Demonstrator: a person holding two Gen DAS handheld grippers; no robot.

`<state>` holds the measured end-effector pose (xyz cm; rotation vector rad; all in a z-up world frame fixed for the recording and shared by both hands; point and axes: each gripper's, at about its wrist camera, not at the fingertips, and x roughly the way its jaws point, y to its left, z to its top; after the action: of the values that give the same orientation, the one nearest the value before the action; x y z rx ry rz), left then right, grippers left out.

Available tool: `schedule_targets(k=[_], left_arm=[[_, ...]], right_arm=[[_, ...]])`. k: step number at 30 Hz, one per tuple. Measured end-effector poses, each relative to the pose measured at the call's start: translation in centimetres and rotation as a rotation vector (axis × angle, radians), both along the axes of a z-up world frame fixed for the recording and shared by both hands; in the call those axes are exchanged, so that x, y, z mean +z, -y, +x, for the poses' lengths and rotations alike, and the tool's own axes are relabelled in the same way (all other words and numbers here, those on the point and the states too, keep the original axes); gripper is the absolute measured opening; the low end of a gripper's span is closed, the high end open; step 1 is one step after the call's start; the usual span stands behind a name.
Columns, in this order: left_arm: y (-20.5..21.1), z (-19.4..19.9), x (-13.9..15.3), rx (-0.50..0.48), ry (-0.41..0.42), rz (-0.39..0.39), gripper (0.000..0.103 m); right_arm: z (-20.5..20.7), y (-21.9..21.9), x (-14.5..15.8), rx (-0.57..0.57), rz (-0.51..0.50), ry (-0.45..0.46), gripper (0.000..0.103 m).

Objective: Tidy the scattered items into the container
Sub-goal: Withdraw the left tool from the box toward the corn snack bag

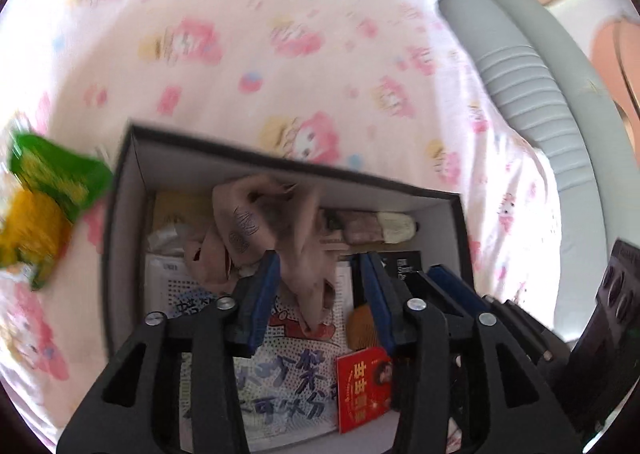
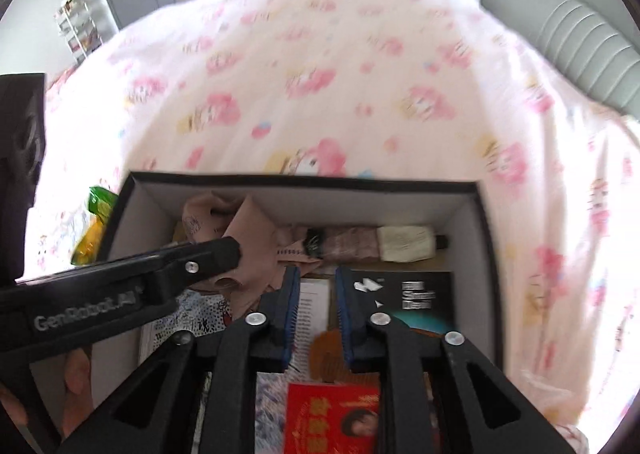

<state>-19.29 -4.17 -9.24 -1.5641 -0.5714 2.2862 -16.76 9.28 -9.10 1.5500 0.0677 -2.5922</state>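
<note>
A black box with a white inside stands on the bed, and both grippers hang over it. Inside it lie a crumpled beige cloth, a folded pink and cream bundle, a black booklet, a red envelope and a printed white sheet. My left gripper is open; the cloth's tail sits loose between its blue pads. My right gripper is open by a narrow gap with nothing in it. A green and yellow snack packet lies outside the box on the left.
The pink cartoon-print bedsheet spreads beyond the box. A grey padded headboard runs along the right. In the right wrist view the left gripper's finger reaches in from the left over the cloth. A white shelf rack stands far left.
</note>
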Motion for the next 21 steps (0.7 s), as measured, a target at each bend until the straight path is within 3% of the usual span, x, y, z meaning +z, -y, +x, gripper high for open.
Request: schedule_targets(k=[2, 10, 17, 21], left_arm=[[-0.6, 1.0, 1.3, -0.013, -0.061, -0.05, 0.046], [-0.9, 7.9, 4.2, -0.027, -0.195, 0.01, 0.048], [0.1, 14.3, 7.5, 0.002, -0.292, -0.077, 0.051], [1.3, 16.4, 8.2, 0.034, -0.299, -0.088, 0.056]], right_arm=[[1.1, -0.6, 1.1, -0.009, -0.006, -0.021, 0.022], [6.2, -1.2, 4.4, -0.015, -0.013, -0.085, 0.024], [11.5, 0.3, 6.5, 0.067, -0.046, -0.127, 0.025], [13.6, 3.5, 6.8, 0.156, -0.097, -0.119, 0.025]])
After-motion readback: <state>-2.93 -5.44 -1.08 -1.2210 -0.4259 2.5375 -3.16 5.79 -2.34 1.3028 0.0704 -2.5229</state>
